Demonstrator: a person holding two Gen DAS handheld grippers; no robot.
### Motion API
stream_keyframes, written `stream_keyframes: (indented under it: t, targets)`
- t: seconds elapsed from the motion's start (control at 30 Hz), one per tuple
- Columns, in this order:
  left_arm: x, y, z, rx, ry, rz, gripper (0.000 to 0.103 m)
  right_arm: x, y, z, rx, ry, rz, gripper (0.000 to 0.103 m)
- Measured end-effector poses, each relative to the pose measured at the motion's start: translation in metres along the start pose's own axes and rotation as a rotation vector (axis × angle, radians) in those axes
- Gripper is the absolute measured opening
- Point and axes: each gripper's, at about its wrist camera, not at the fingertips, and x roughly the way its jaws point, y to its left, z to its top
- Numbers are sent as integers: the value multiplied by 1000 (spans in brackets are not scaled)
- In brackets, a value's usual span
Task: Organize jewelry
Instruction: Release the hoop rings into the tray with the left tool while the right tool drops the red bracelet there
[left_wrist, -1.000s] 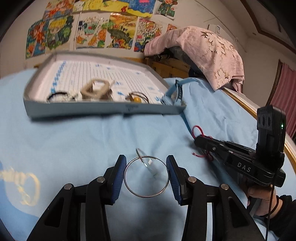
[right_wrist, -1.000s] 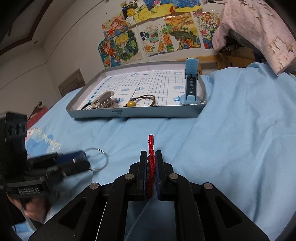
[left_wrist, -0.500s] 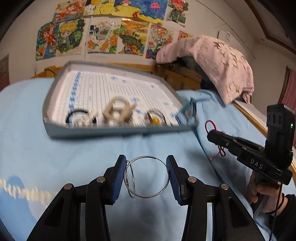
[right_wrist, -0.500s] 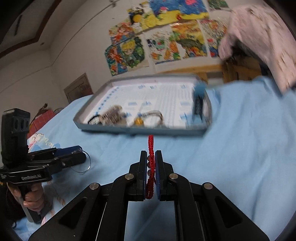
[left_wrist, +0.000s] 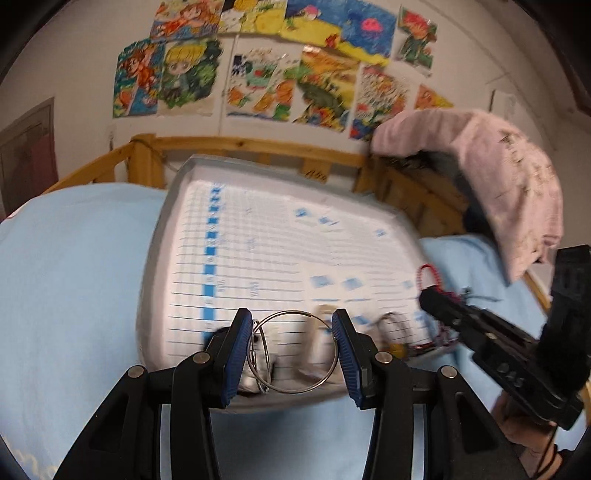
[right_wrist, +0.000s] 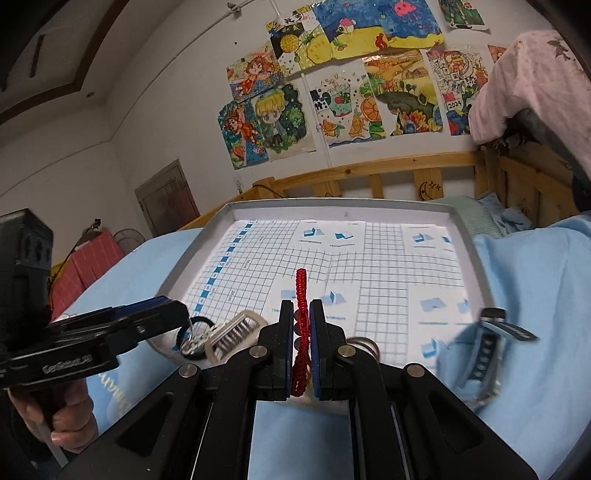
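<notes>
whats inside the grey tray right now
In the tray: a black band, a beige clip, a thin hoop, a blue watch. Both grippers cover its near edge.

Left wrist view: tray (left_wrist: 155, 258) blurred; the items along its near edge smear together, none identifiable there. Left claw (left_wrist: 295, 352) fingers hide part of the tray's near rim. Right wrist view: red cord bracelet (right_wrist: 301, 295) lower end hidden between the pads; blue watch (right_wrist: 484, 350) at the near right corner blurred; hand (right_wrist: 62, 424) cut off by the picture's edge.
</notes>
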Motion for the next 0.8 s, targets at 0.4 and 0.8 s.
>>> stream_keyframes:
  t: [0.4,0.8]
  targets:
    - [9,23,-9,-51,-21,-1,74,25,-1,-20,-2,63,-93,14]
    - [-39,19,-26,-92,-190,36,103,-43,-3,-15,-5,-109,-190,64]
